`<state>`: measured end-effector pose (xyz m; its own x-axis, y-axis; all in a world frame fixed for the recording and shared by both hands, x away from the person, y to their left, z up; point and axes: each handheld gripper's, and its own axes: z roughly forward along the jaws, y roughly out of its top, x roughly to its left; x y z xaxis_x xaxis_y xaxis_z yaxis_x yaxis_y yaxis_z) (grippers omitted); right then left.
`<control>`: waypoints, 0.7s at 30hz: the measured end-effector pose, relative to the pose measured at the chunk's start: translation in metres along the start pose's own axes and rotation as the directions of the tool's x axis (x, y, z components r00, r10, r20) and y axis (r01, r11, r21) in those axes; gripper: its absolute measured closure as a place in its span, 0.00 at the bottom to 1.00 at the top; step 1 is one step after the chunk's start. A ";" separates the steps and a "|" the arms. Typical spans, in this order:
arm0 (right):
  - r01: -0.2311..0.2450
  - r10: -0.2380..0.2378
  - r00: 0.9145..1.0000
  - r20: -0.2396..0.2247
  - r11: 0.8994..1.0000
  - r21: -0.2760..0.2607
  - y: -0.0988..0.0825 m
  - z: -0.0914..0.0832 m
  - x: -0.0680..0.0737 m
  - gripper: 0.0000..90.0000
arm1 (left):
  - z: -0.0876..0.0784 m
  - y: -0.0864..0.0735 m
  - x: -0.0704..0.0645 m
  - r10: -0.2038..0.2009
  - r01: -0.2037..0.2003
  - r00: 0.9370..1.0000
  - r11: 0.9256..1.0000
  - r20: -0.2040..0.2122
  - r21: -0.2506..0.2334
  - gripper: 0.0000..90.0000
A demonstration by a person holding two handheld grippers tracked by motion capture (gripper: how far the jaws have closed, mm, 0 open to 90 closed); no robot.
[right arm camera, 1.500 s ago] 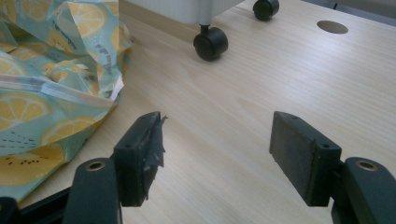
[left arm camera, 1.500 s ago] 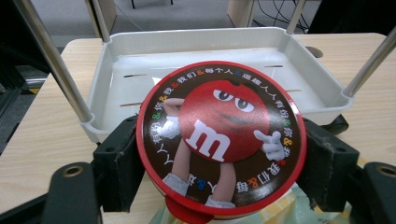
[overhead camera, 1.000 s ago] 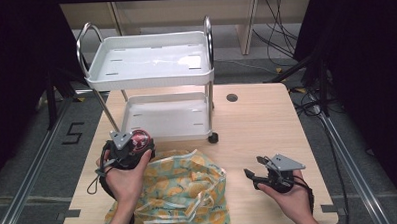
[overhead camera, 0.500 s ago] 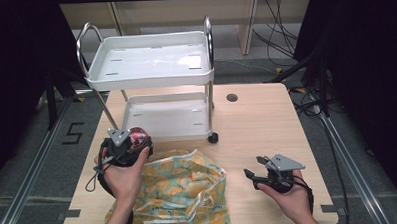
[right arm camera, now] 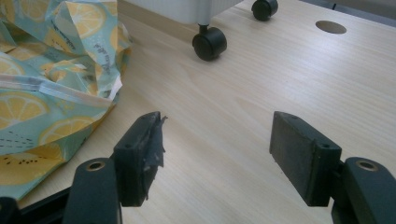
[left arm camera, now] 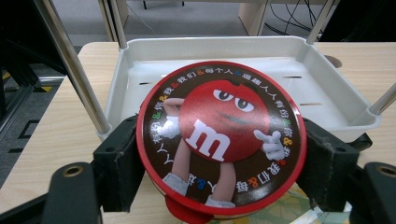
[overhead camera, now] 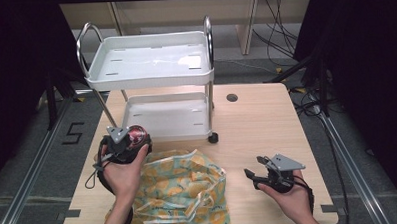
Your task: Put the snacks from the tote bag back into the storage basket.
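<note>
A round red-and-brown M&M's tin (left arm camera: 222, 137) is clamped between the jaws of my left gripper (overhead camera: 130, 144), held just in front of the lower tray (left arm camera: 327, 88) of a small white two-shelf cart (overhead camera: 152, 61). In the high view the tin (overhead camera: 136, 135) hovers at the cart's front left corner. My right gripper (overhead camera: 256, 176) rests low over the table at the right, jaws wide apart with bare wood between them (right arm camera: 219, 144). A lemon-print bag (overhead camera: 181, 187) lies between the two hands.
The cart stands on black casters (right arm camera: 209, 43) on the wooden table (overhead camera: 257, 125). A round cable hole (overhead camera: 231, 97) sits behind the cart's right side. Metal cart posts (left arm camera: 74, 70) rise close to the tin's left. Cables lie on the floor at the back right.
The left gripper with the tin has shifted slightly toward the cart's lower tray. The right gripper has stayed still.
</note>
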<state>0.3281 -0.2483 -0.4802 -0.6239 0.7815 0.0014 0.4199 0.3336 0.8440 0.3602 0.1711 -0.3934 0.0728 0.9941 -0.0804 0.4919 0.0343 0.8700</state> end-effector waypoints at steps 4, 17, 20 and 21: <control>0.004 -0.004 1.000 -0.001 1.000 -0.001 0.000 0.000 0.000 0.39 | 0.001 0.001 0.000 0.001 -0.001 1.000 1.000 -0.009 -0.003 0.28; 0.003 -0.003 1.000 -0.001 1.000 -0.002 0.000 0.000 0.000 0.39 | 0.006 0.001 0.001 0.002 -0.002 0.999 1.000 -0.036 -0.003 0.28; 0.009 -0.009 1.000 -0.005 1.000 -0.009 0.000 0.001 0.000 0.39 | 0.007 0.002 0.001 -0.004 0.003 0.999 1.000 -0.040 -0.006 0.28; 0.009 -0.009 1.000 -0.005 1.000 -0.009 0.000 0.001 0.000 0.39 | 0.007 0.002 0.001 -0.004 0.003 0.999 1.000 -0.040 -0.006 0.28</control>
<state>0.3285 -0.2479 -0.4807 -0.6308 0.7760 -0.0040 0.4083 0.3363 0.8486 0.3671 0.1713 -0.3947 0.0360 0.9973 -0.0638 0.4865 0.0382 0.8728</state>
